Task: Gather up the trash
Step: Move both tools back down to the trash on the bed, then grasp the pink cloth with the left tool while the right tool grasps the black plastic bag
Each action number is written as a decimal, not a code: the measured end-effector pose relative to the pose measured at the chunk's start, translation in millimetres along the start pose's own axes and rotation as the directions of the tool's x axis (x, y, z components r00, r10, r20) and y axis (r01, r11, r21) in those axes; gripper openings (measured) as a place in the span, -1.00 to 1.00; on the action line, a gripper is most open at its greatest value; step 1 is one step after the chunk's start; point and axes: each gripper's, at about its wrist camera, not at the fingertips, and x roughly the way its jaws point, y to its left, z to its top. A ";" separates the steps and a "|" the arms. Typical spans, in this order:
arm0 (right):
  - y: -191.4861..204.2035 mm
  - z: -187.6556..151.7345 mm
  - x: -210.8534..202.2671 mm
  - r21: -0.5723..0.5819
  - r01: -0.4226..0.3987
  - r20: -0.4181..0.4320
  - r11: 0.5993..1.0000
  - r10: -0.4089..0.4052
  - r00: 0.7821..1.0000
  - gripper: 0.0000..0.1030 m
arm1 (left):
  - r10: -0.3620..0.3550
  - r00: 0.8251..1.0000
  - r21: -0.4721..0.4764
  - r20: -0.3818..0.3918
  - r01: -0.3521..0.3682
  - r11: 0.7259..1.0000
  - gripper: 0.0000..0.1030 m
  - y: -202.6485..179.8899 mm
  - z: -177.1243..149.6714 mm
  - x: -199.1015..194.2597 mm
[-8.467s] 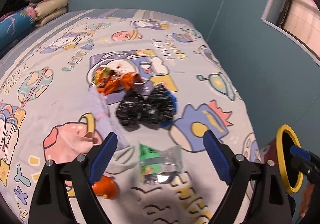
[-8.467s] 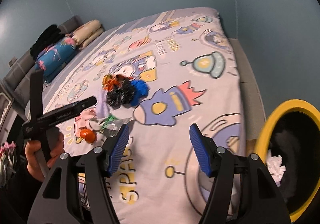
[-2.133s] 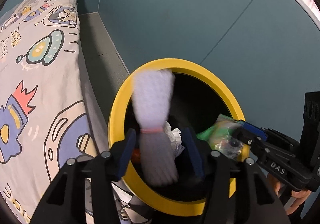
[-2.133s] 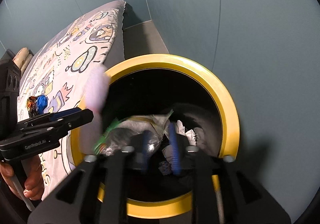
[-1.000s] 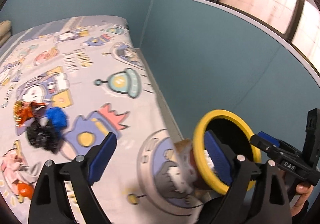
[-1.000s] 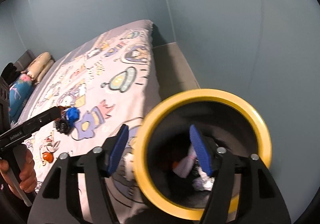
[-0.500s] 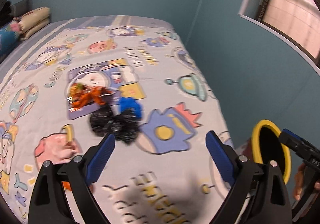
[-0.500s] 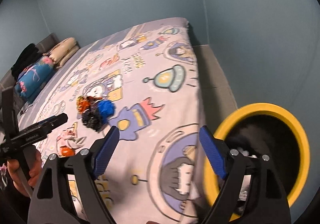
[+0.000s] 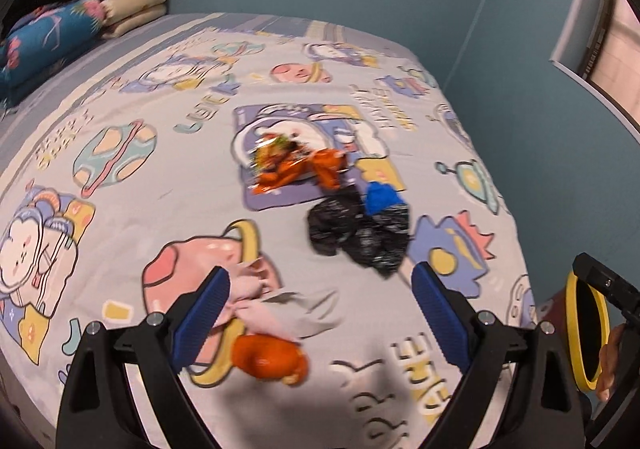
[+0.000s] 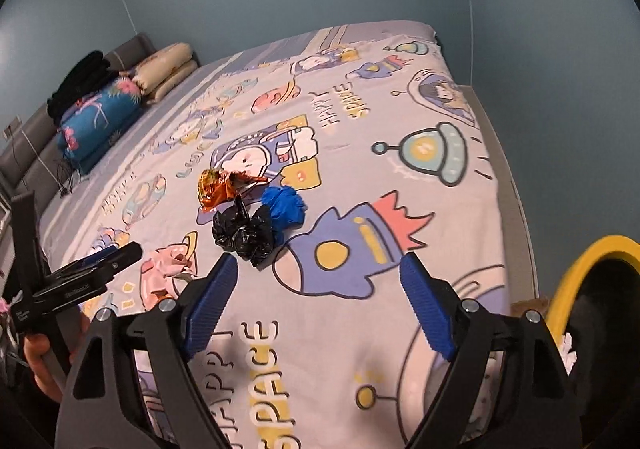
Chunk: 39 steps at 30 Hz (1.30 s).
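Left gripper [image 9: 320, 313] spread wide and empty, orange peel [image 9: 270, 361] just below its pads, black bag [image 9: 360, 233] ahead, right gripper [image 10: 318, 307] likewise spread and empty, yellow bin [image 10: 588, 261] at its right

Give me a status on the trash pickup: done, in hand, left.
Done: some white scraps already lie in the yellow-rimmed bin. In hand: nothing; the left hand-held gripper and right hand-held gripper are both open and empty. Left on the bed: orange wrapper, black bag, blue wad, pale tissue, orange peel.
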 end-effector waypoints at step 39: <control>87.6 -7.0 209.2 -0.173 0.025 -0.194 0.985 -0.059 0.979 0.36 | -0.001 0.995 -0.109 -0.104 -0.011 0.994 0.31 76.1 -31.0 93.5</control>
